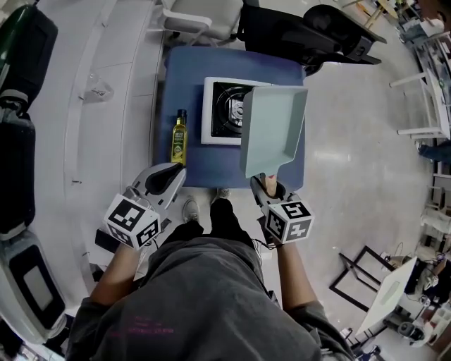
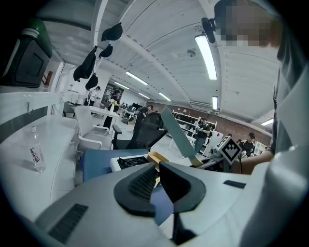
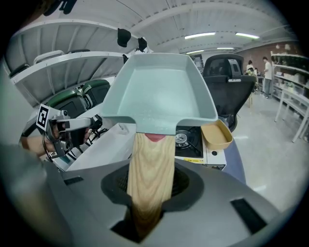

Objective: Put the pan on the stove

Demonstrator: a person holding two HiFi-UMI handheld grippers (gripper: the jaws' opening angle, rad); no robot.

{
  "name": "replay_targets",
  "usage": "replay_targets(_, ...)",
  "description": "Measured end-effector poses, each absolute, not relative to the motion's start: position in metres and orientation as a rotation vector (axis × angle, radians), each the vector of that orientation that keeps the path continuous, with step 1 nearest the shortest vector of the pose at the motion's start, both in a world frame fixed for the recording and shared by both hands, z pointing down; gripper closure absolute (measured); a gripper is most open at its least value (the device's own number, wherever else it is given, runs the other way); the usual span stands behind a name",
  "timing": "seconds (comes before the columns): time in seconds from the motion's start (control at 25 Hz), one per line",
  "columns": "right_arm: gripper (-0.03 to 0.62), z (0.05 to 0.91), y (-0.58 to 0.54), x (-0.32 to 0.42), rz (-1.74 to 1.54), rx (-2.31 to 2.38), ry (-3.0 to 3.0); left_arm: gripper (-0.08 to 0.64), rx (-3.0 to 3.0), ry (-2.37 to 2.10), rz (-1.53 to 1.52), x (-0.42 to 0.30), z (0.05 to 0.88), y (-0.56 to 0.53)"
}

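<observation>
A pale green square pan (image 1: 273,129) hangs tilted above the right side of a blue table (image 1: 211,166), partly over a white portable stove (image 1: 220,109) with a black burner. My right gripper (image 1: 269,189) is shut on the pan's wooden handle (image 3: 150,169), and the pan (image 3: 159,91) fills the right gripper view above the stove (image 3: 190,141). My left gripper (image 1: 166,180) hovers at the table's near left edge, its jaws together with nothing between them. From the left gripper view, the pan (image 2: 177,132) shows edge-on beyond the stove (image 2: 129,161).
A yellow oil bottle (image 1: 179,138) stands on the table left of the stove. A small tan dish (image 3: 217,135) sits at the stove's right side. A white chair (image 1: 201,17) and a black chair (image 1: 310,32) stand behind the table. A water bottle (image 2: 36,154) rests on the white counter at left.
</observation>
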State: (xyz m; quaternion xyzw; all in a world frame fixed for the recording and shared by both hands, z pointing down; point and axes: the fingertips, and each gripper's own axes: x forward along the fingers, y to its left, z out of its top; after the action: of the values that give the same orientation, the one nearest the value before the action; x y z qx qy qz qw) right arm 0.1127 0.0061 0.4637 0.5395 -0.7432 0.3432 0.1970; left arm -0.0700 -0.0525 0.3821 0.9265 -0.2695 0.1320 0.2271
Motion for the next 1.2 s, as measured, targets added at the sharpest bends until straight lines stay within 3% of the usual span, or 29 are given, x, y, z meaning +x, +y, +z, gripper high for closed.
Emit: replay_targets(1.2,0.482,0.571,-0.094,0.161,1.05,1.12,-1.989,0.534,2.336,-0.992,0.448,0.005,0.416,-0.123)
